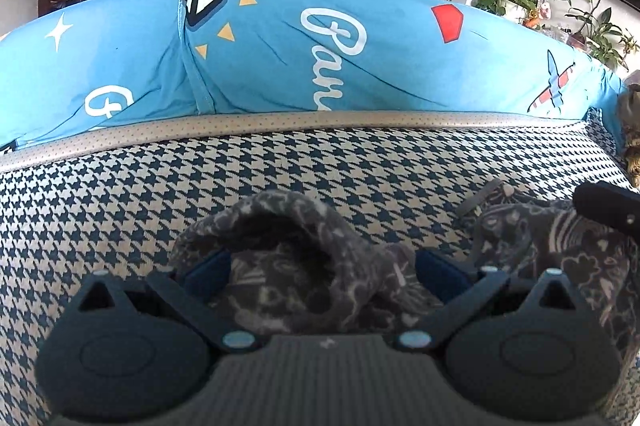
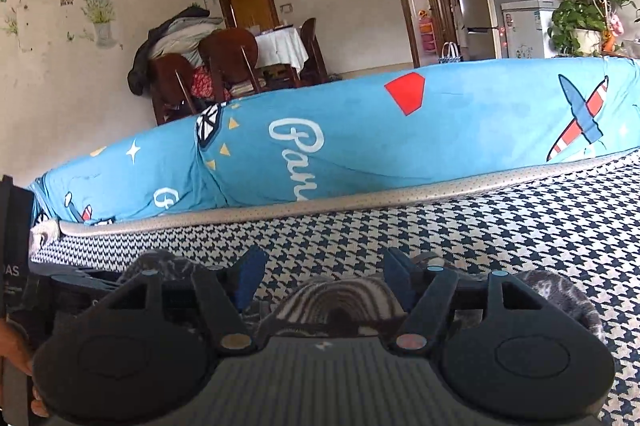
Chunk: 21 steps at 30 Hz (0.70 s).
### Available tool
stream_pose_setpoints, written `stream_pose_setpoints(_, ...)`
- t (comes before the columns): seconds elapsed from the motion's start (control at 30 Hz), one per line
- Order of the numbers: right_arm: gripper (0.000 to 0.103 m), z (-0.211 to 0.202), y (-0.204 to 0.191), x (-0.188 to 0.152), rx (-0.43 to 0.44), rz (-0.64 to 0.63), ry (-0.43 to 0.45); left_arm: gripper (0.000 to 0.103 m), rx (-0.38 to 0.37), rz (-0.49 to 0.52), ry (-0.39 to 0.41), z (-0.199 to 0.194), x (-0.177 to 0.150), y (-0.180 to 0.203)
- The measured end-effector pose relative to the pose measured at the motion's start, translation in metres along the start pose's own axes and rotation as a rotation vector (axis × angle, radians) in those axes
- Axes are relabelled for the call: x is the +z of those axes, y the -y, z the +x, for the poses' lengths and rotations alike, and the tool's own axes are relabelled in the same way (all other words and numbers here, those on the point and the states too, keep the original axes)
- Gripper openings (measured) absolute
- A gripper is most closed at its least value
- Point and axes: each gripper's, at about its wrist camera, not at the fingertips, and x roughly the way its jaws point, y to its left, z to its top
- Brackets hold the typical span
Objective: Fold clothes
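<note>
On houndstooth cushion [image 1: 120, 193], soft grey patterned garment [image 1: 288, 266] bunches between wide-spread left gripper [image 1: 320, 272]; right gripper [image 2: 320, 282] also wide.

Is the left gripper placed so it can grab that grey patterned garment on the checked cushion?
Probably yes. The left gripper is open, with a bunched part of the garment lying between its fingers on the cushion. Nothing seems to block it.

The garment [image 1: 304, 266] is dark grey with pale swirling prints. It lies on a navy-and-white houndstooth cover [image 1: 120, 193]. Behind, the sheet [image 1: 380, 57] is bright blue with white script, red shapes and yellow triangles.
</note>
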Motion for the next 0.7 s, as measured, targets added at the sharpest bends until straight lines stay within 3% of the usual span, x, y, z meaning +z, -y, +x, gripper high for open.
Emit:
stream_pose_setpoints(0.1,0.077,0.014,-0.006,-0.005,-0.003,-0.030,-0.048,0.103,0.000,0.011,-0.004,0.002,-0.002,0.000)
stream_pose_setpoints(0.27,0.077,0.037,-0.010,-0.018,-0.053,-0.088,-0.153,0.102,0.005,0.030,-0.008,0.005,-0.006,0.000)
stream_pose_setpoints(0.37,0.077,0.043,-0.005,-0.024,-0.059,-0.074,-0.204,0.091,0.030,0.044,0.002,0.004,-0.010,0.002)
stream_pose_setpoints(0.4,0.075,0.043,-0.004,-0.025,-0.056,-0.073,-0.213,0.085,0.034,0.045,0.007,0.003,-0.011,0.002)
stream_pose_setpoints(0.53,0.051,0.040,-0.007,-0.030,-0.059,-0.110,-0.226,0.062,0.037,0.027,0.028,-0.003,-0.012,-0.003)
stream_pose_setpoints(0.7,0.035,0.032,-0.007,-0.027,-0.049,-0.105,-0.192,0.042,0.069,-0.041,0.054,-0.013,-0.012,-0.014)
